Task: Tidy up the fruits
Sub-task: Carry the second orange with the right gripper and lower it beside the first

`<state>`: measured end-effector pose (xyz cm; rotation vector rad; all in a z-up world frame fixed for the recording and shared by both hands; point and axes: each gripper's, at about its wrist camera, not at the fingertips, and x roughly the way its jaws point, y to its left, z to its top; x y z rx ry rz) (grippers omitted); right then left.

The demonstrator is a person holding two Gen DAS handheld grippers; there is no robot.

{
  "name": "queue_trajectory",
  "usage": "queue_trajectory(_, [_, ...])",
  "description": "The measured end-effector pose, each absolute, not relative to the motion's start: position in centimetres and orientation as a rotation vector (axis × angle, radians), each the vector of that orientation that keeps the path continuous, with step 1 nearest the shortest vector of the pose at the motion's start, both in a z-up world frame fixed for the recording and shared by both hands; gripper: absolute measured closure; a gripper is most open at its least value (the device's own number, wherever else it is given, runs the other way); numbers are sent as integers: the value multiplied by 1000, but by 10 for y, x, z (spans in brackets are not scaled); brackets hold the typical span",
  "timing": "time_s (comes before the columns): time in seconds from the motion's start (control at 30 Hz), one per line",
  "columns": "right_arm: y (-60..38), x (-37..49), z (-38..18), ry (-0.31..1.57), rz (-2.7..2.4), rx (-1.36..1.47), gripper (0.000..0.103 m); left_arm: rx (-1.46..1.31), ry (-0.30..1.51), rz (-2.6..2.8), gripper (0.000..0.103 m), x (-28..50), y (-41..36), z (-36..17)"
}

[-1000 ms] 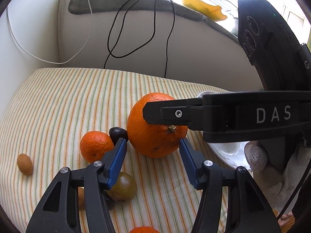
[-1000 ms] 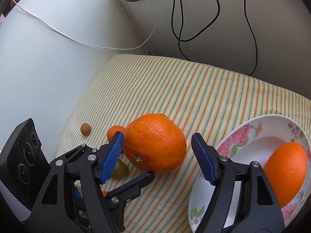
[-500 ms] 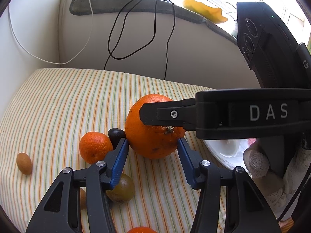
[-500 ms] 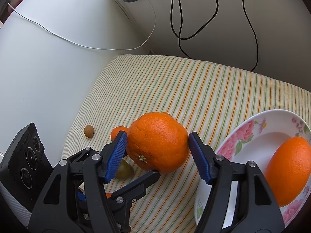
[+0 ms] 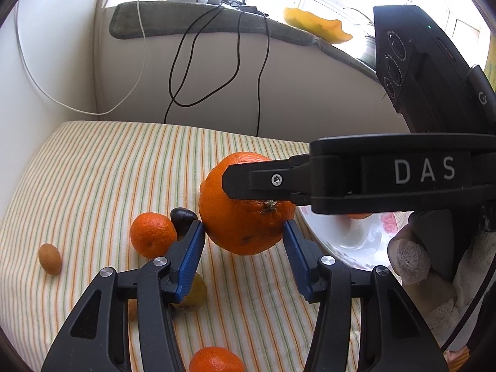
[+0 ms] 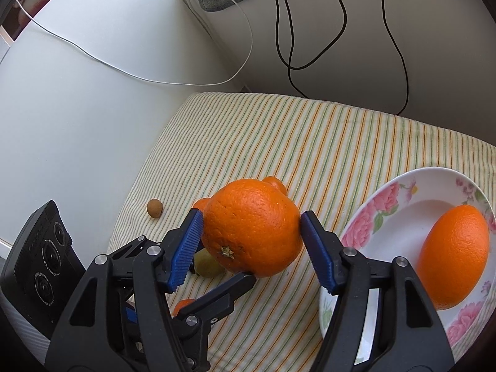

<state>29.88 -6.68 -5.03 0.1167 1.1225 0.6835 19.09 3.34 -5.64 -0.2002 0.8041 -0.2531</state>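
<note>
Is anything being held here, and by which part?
The large orange. The right gripper has its jaws, just closed, pressing the fruit's opposite sides. The left gripper has its jaws, also just closed, clamping the lower sides.

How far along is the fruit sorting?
Done: one orange sits in the flowered plate. In hand: left gripper and right gripper jaws have just been closing on the large orange between them. Remaining: two mandarins, a dark fruit, a greenish fruit and a small brown one on the striped cloth.

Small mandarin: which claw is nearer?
Left. Left claw has one finger beside the small mandarin; right claw reaches in from the plate side. Both have just been closing on the large orange.
</note>
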Motion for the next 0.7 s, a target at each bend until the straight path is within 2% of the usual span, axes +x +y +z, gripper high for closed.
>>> queue_trajectory(0.7, [-133, 275, -26, 1083, 603, 146, 35, -166, 781, -343, 52, 190, -23, -38])
